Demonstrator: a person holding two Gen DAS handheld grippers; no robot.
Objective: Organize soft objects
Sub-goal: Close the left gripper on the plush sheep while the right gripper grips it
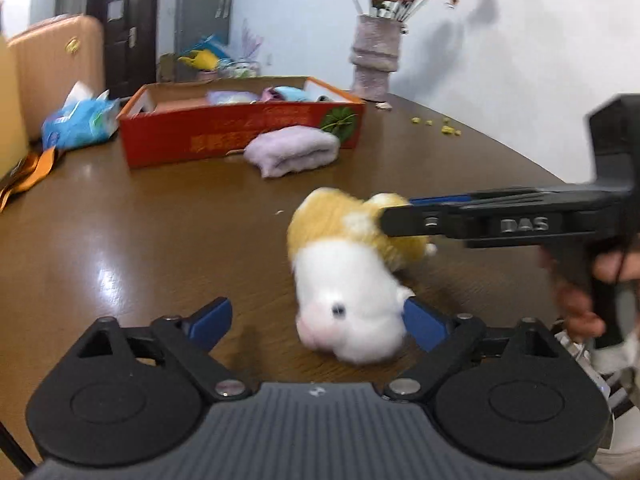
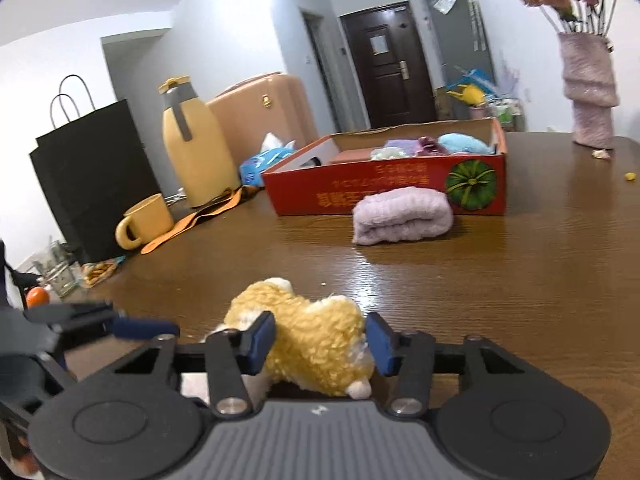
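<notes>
A yellow and white plush hamster [image 1: 348, 280] lies on the brown table [image 1: 160, 240], its white face towards my left gripper [image 1: 320, 322]. That gripper is open wide, and the face sits between its blue pads, nearer the right one. From the right, my right gripper [image 1: 394, 220] reaches over the toy's yellow back. In the right wrist view its pads [image 2: 260, 340] press both sides of the plush hamster [image 2: 316, 344], so my right gripper [image 2: 320, 342] is shut on it. A folded lilac towel [image 2: 402, 214] lies in front of a red box [image 2: 384, 192] that holds several soft items.
A textured vase of flowers [image 2: 588, 92] stands at the far right corner, with yellow crumbs [image 1: 444, 128] near it. On the left stand a yellow jug [image 2: 196, 144], a mug [image 2: 146, 220], a black paper bag [image 2: 92, 184] and a blue tissue pack [image 1: 78, 120]. A hand [image 1: 580, 304] holds the right gripper.
</notes>
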